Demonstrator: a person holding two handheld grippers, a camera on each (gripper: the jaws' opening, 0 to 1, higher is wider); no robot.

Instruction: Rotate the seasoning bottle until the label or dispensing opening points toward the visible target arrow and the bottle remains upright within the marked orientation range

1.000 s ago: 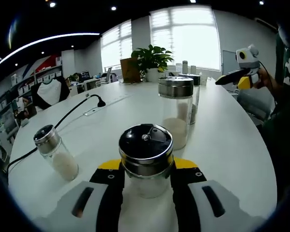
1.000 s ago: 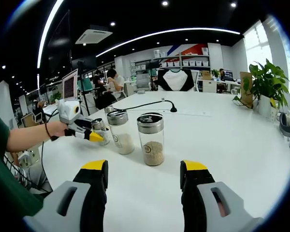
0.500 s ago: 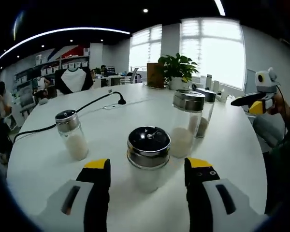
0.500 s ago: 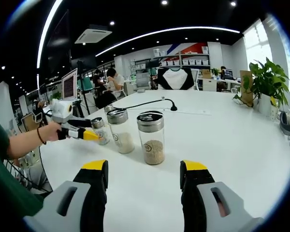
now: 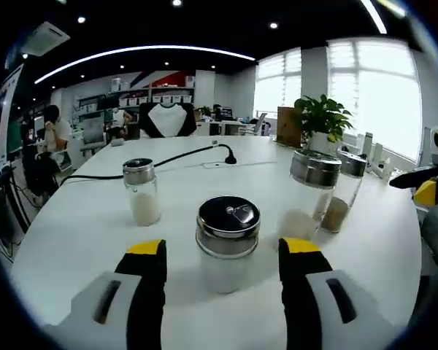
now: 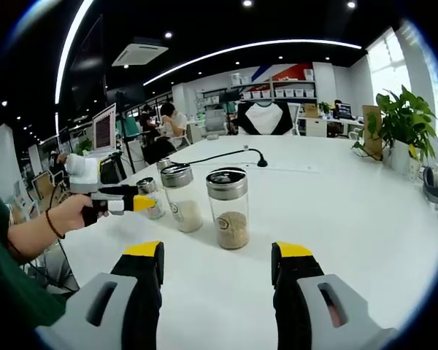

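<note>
Seasoning bottle (image 5: 227, 240) stands upright on the white table (image 5: 80, 233) at lower centre, between the spread, non-touching jaws of the left claw (image 5: 224, 257); the right claw (image 6: 216, 264) gapes empty.

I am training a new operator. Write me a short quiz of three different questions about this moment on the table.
1. True or false: the left gripper is shut on the black-lidded seasoning bottle.
2. Multiple choice: on the white table, how many tall steel-lidded jars stand ahead of the right gripper? A one, B two, C four.
3. Fill in: behind the jars, a black ____ runs across the table.

Key
1. False: the jaws stand open on either side of the bottle, apart from it.
2. B: the jar of white grains and the jar of brown grains.
3. Cable.
</note>
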